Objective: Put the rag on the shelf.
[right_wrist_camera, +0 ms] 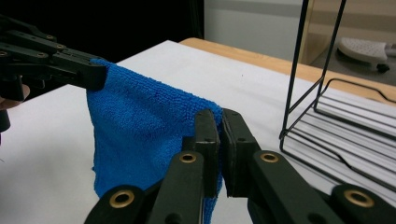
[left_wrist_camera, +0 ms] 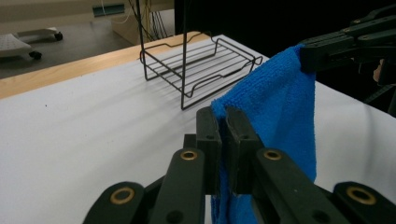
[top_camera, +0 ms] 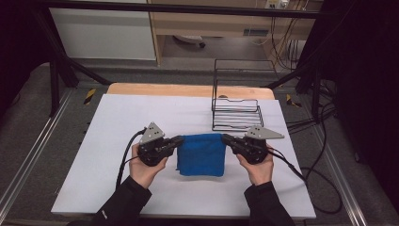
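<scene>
- High view: the blue cloth hangs between the two grippers, over the near middle of the white table. Its top edge runs left to right from the left gripper to the right gripper, and the rest drops towards the tabletop. Each gripper pinches one upper corner. The wire rack stands behind, nearer the right gripper.
- Left gripper view: the jaws are clamped on the cloth's near corner, with cloth running down between them. The top edge climbs to the upper right, where the other gripper holds the far corner. The rack sits beyond on the table.
- Right gripper view: the jaws are pressed together on a corner. The edge runs up and left to the other gripper. The cloth hangs as a flat sheet, its lower edge near the table. The rack is close by on the right.
</scene>
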`<move>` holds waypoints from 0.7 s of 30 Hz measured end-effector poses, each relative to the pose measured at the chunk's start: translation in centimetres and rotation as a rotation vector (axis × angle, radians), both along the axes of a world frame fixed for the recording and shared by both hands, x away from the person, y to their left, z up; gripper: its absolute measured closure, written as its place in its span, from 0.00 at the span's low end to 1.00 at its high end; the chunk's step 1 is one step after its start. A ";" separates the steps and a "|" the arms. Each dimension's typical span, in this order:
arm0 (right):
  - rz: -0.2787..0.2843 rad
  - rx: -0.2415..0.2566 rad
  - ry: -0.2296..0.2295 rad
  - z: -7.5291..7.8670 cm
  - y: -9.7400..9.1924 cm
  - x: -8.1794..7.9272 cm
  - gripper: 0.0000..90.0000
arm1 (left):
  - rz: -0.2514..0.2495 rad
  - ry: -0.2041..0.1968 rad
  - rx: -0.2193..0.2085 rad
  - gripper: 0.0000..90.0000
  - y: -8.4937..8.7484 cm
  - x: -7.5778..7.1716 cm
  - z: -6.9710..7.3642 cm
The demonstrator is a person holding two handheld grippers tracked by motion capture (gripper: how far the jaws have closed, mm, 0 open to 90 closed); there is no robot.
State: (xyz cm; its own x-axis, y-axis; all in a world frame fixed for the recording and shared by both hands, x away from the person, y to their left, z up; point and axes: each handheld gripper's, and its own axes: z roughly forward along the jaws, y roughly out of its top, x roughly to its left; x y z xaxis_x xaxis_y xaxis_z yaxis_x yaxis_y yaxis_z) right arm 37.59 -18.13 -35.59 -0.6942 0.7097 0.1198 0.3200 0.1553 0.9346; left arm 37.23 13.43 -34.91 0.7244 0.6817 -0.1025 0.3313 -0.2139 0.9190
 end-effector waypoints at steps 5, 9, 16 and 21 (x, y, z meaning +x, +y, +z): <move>-0.015 -0.004 -0.039 1.0 -0.3 -0.4 0.96 | 0.003 -0.039 -0.013 0.94 -0.5 -0.1 0.8; -0.031 -0.001 -0.069 1.7 -0.7 -0.6 0.96 | 0.000 -0.068 -0.029 0.94 -1.0 -0.1 1.4; -0.066 0.022 -0.128 3.3 -1.4 -1.0 0.96 | -0.001 -0.099 -0.075 0.94 -1.7 0.2 2.6; -0.090 0.041 -0.174 4.7 -2.0 -1.2 0.96 | -0.003 -0.128 -0.106 0.94 -2.2 0.6 3.8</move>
